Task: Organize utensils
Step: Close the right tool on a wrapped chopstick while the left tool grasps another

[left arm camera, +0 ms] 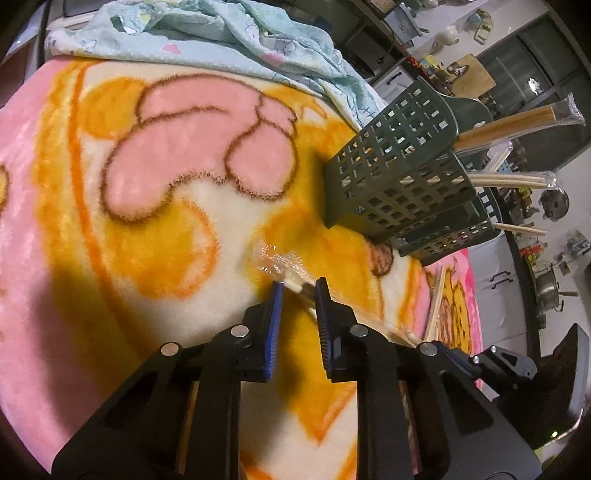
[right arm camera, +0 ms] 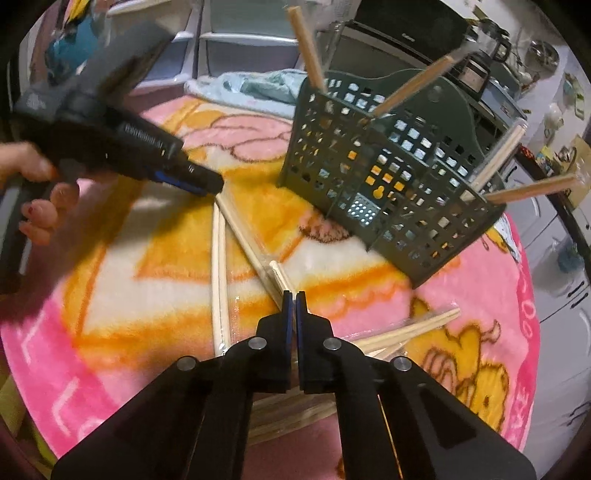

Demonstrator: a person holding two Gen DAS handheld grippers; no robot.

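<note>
A dark green perforated utensil holder [left arm camera: 399, 177] stands on the blanket with several wrapped chopstick pairs [left arm camera: 517, 127] sticking out; it also shows in the right wrist view [right arm camera: 388, 177]. My left gripper [left arm camera: 298, 290] is open, its jaws on either side of the end of a plastic-wrapped chopstick pair [left arm camera: 291, 271] lying on the blanket. My right gripper [right arm camera: 293, 295] is shut, its tips at the end of a light chopstick pair [right arm camera: 280, 275]; I cannot tell whether it grips it. The left gripper [right arm camera: 207, 182] appears in the right wrist view, down on another wrapped pair [right arm camera: 243, 236].
A pink and orange plush blanket [left arm camera: 147, 221] covers the surface. More loose chopsticks lie on it [right arm camera: 219, 266] [right arm camera: 410, 330]. A crumpled light blue cloth [left arm camera: 221, 33] lies at the far edge. Kitchen cabinets and pots [left arm camera: 546, 288] stand beyond the edge.
</note>
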